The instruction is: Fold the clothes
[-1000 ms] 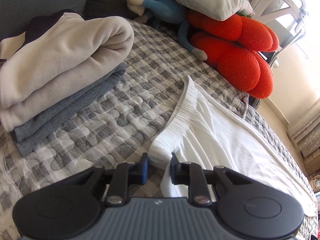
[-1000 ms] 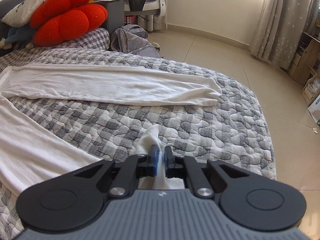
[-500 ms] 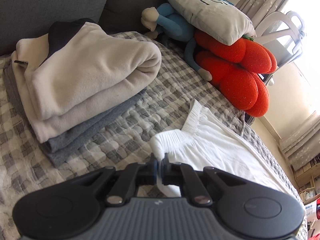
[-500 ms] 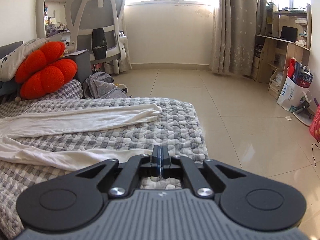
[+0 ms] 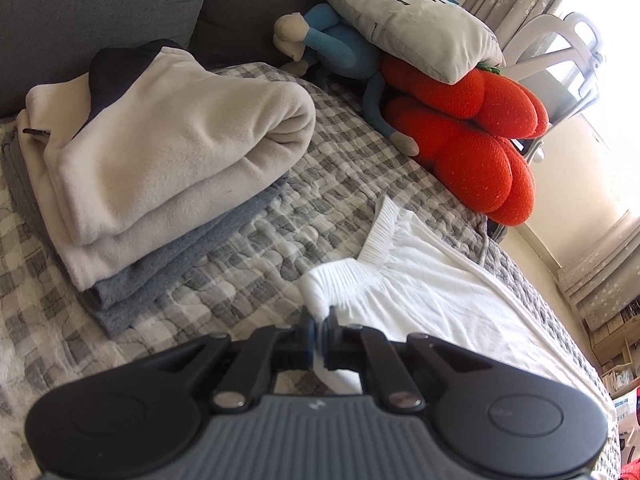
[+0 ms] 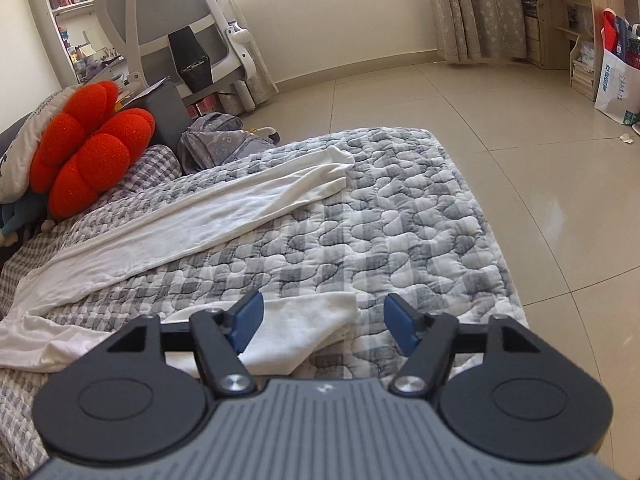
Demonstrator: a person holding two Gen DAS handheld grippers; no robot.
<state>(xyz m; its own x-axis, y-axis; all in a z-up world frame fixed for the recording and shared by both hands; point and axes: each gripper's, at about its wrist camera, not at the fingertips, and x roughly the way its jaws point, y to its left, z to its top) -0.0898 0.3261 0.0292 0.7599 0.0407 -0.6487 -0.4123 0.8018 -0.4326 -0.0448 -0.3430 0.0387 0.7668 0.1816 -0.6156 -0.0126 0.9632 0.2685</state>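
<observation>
Two grippers: left gripper (image 5: 319, 334) pinching white trousers (image 5: 432, 300); right gripper (image 6: 322, 322) jaws opening.

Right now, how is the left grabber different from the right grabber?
The left gripper has its jaws shut on the ribbed waistband of the white pants; the right gripper has jaws spread wide and opening, pressing on nothing. The left one lifts its pinched cloth into a bunch; under the right one, a pant-leg end lies loose on the checked quilt. Both have black arms, blue pads, and face the same pants.

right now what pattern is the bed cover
Grey and white check quilt, clearest in the right wrist view.
</observation>
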